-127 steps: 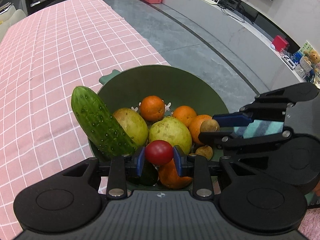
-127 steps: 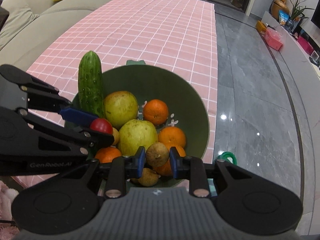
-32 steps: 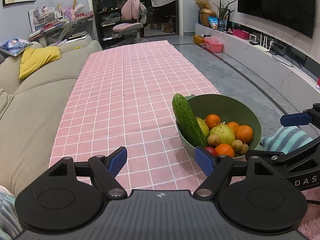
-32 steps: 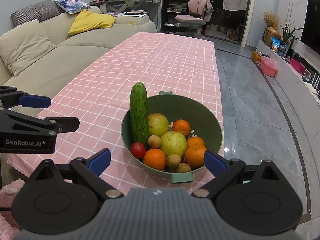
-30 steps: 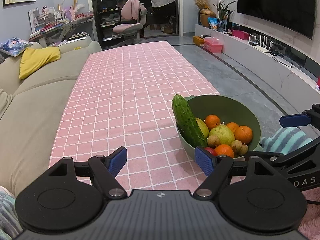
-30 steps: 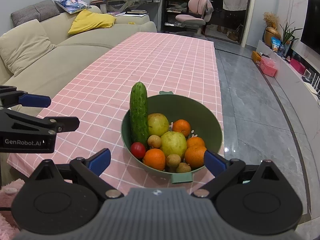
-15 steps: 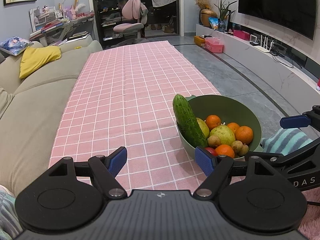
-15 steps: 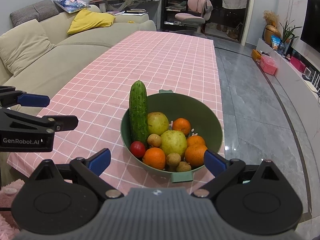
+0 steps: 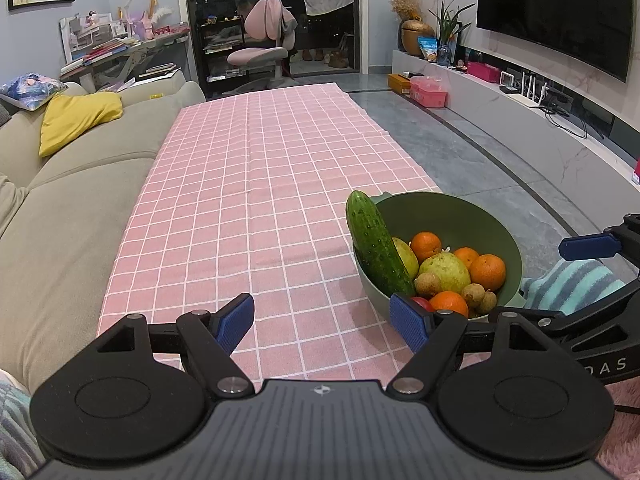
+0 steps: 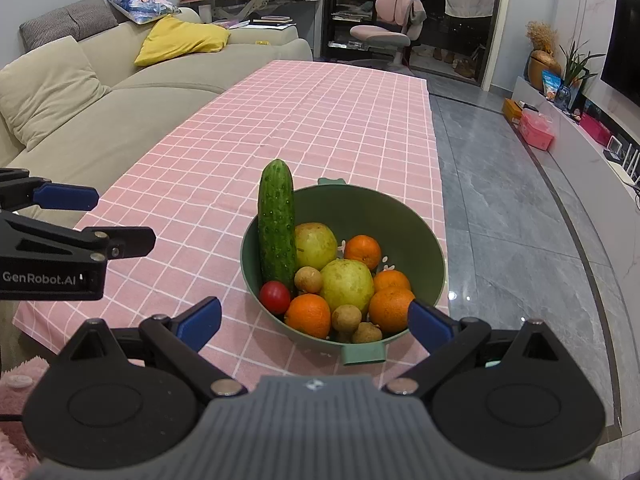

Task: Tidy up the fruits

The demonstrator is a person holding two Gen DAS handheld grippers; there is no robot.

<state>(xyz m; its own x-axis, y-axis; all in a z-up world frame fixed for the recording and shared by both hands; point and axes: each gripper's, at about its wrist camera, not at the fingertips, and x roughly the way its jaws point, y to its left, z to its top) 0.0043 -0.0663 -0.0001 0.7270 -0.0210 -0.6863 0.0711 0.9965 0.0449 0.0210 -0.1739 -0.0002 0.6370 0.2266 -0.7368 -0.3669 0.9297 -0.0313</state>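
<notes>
Fruit fills a green bowl (image 10: pixel 432 256) that sits low and centre in the right wrist view, on the near right corner of a pink checked tablecloth (image 10: pixel 312 120). A cucumber (image 10: pixel 276 228) stands nearly upright against the bowl's left wall, its tip above the rim. Beside it lie two yellow-green pears (image 10: pixel 346 285), four oranges (image 10: pixel 308 316), a red tomato (image 10: pixel 275 297) at the cucumber's foot, and several small brown fruits (image 10: pixel 346 319) at the front. A pale green handle (image 10: pixel 363 353) juts from the bowl's near rim.

The right gripper (image 10: pixel 314 322) hovers just in front of the bowl with its blue-padded jaws spread wide and holding nothing. In the left wrist view the left gripper (image 9: pixel 322 320) is likewise spread wide and empty, over bare cloth at lower centre, with the bowl (image 9: pixel 460 212) at lower right, just past its right finger.

A beige sofa (image 10: pixel 120 104) with a yellow cushion (image 10: pixel 180 40) runs along the left of the frame. Grey tiled floor (image 10: pixel 520 216) lies to the right, a pink chair (image 10: pixel 384 24) at upper centre, a television (image 9: pixel 556 8) at the left view's upper right
</notes>
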